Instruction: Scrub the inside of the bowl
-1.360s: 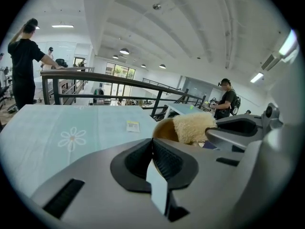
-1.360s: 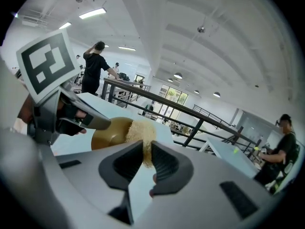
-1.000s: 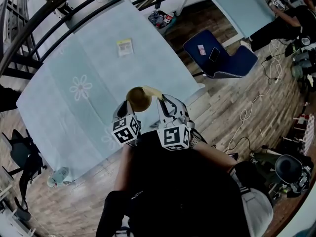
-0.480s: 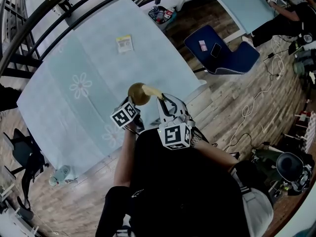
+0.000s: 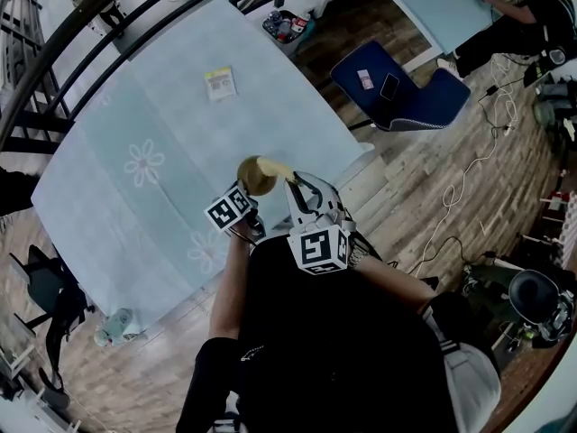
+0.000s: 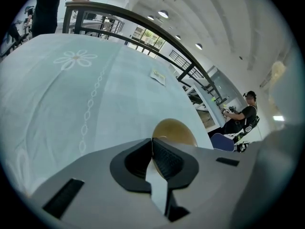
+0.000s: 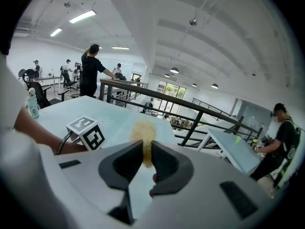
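A round golden-brown bowl (image 5: 253,177) is at the tabletop's (image 5: 135,115) near edge, rim pinched by the left gripper (image 6: 152,149). A yellow sponge (image 5: 277,166), clamped in the right gripper (image 7: 144,156), lies against its right side.

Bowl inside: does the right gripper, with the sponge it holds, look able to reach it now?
Probably yes. The right gripper is shut on the sponge, which in the head view sits at the edge of the bowl. The left gripper holds the rim from the other side, and nothing stands between.

One bowl (image 5: 255,177), one sponge (image 7: 143,135)
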Available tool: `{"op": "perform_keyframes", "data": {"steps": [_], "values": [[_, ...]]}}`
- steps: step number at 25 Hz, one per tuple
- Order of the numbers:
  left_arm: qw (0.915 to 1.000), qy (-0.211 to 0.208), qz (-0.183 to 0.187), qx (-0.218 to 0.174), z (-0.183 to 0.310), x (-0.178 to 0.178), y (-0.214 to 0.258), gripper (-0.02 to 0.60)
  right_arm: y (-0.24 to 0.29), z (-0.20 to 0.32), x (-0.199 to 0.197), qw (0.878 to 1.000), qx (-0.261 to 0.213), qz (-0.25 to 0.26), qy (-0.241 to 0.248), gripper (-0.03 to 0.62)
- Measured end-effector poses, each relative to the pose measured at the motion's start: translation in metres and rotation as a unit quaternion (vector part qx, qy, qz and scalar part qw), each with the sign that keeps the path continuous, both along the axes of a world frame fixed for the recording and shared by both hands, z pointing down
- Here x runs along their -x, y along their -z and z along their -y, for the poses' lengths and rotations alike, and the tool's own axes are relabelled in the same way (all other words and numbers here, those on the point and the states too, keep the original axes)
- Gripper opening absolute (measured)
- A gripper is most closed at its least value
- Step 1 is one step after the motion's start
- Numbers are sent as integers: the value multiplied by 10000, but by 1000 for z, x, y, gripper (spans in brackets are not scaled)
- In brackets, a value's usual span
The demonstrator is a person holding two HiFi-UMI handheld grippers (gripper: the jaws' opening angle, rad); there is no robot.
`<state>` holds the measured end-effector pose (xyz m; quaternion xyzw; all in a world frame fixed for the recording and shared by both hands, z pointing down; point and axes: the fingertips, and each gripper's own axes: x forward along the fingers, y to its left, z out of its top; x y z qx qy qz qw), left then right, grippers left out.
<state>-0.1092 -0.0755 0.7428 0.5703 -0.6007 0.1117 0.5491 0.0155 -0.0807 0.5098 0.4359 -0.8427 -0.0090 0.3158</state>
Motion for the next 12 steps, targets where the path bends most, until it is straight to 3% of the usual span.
{"op": "perform_keyframes", "data": {"steps": [5, 8, 12], "values": [[9998, -127, 124, -116, 1, -1, 3, 24, 0, -2, 1, 10000, 20, 8, 43, 58], [9997, -150, 95, -148, 0, -1, 5, 140, -1, -4, -1, 10000, 32, -3, 54, 58], [9995, -50, 229, -221, -5, 7, 13, 144, 0, -7, -6, 9999, 68, 93, 5, 58]]}}
